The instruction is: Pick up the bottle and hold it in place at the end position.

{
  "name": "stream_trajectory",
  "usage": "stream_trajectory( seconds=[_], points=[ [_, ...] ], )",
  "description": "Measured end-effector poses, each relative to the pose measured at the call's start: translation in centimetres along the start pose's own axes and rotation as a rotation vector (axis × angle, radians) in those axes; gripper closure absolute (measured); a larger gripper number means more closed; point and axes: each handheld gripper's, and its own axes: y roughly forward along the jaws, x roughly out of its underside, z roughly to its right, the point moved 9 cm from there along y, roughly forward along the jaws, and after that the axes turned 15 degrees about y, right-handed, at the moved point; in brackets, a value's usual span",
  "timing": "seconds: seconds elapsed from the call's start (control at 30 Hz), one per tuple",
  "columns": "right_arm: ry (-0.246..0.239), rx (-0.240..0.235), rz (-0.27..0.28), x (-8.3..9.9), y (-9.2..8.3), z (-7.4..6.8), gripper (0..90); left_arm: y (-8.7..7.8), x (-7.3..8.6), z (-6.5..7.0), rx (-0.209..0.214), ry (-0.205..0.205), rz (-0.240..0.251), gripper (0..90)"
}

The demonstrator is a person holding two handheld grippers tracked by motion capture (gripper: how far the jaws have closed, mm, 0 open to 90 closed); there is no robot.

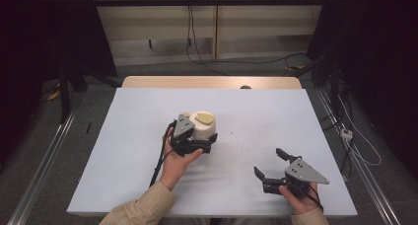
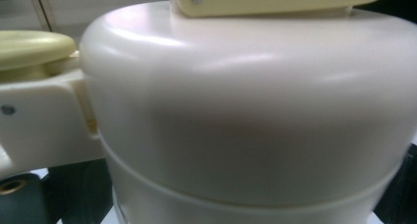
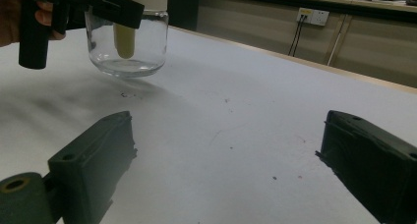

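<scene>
A jar (image 1: 204, 126) with a cream plastic top and a pale yellow lever (image 1: 205, 118) stands left of the table's middle. Its clear glass base (image 3: 142, 42) shows in the right gripper view, with a yellow piece inside. My left gripper (image 1: 206, 136) is shut on the jar from the left, one black jaw across its near side. In the left gripper view the cream top (image 2: 246, 111) is pressed up close. My right gripper (image 1: 267, 161) is open near the front right, well apart from the jar, with only bare table between its jaws (image 3: 231, 160).
A white sheet (image 1: 148, 111) covers the table, with a wooden edge (image 1: 212, 82) at the far side. Small dark specks (image 3: 125, 94) lie on the sheet near the jar. Cables (image 1: 194, 47) trail over the floor behind the table, and metal rails (image 1: 44, 161) run along both sides.
</scene>
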Motion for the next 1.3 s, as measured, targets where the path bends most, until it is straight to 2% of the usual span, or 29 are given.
stream_trajectory(
  seconds=[0.8, 0.93, 1.03, 1.3],
  points=[
    [-0.001, -0.001, -0.003, 0.1, -0.1, 0.1, 5.0, 2.0, -0.3, -0.2, 0.007, 0.006, -0.001, 5.0],
    [-0.003, -0.001, -0.003, 0.1, -0.1, 0.1, 5.0, 2.3, -0.6, -0.4, -0.005, 0.018, 0.003, 5.0],
    [-0.003, -0.003, -0.002, 0.1, -0.1, 0.0, 5.0, 2.4, -0.8, -0.5, -0.005, 0.012, 0.015, 5.0],
    [-0.002, -0.003, -0.002, 0.0, -0.1, 0.1, 5.0, 2.8, -0.3, -0.7, -0.004, 0.003, -0.002, 5.0]
  ],
)
